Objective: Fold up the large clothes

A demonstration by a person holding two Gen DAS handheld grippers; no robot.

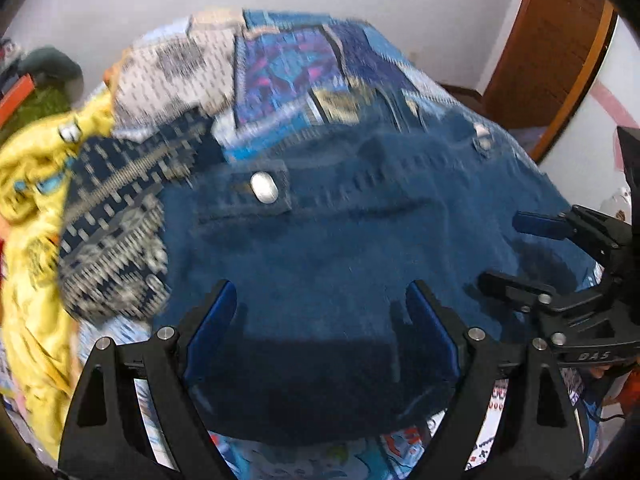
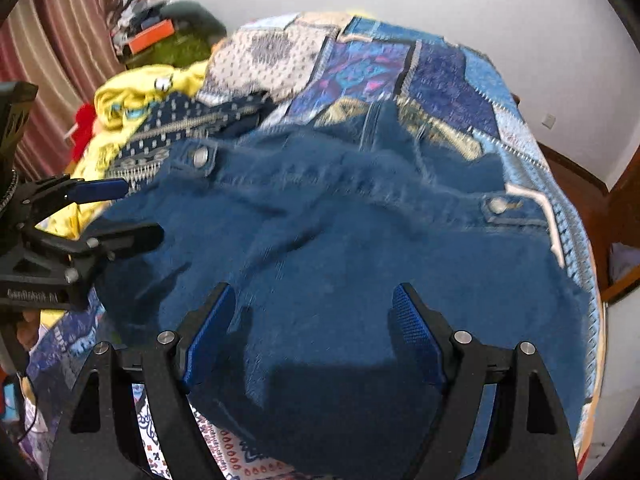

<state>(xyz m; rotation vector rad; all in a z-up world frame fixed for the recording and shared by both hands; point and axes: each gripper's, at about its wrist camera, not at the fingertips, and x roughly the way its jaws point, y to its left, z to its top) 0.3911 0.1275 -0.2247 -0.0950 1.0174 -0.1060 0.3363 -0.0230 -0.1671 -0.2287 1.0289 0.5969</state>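
Observation:
A large blue denim garment (image 1: 340,240) with metal buttons (image 1: 264,187) lies spread on the patchwork bedspread (image 1: 288,68); it also fills the right wrist view (image 2: 360,248). My left gripper (image 1: 320,304) is open, its blue pads just above the denim's near part. My right gripper (image 2: 312,304) is open too, hovering over the denim near its front edge. Each gripper shows in the other's view: the right gripper (image 1: 516,252) at the right edge, the left gripper (image 2: 124,212) at the left edge, both with fingers apart.
A dark patterned cloth (image 1: 116,220) and a yellow garment (image 1: 36,200) lie heaped at the left of the bed. A white patterned cloth (image 2: 264,60) lies at the back. A wooden door (image 1: 552,48) stands at the right, a striped curtain (image 2: 60,40) at the left.

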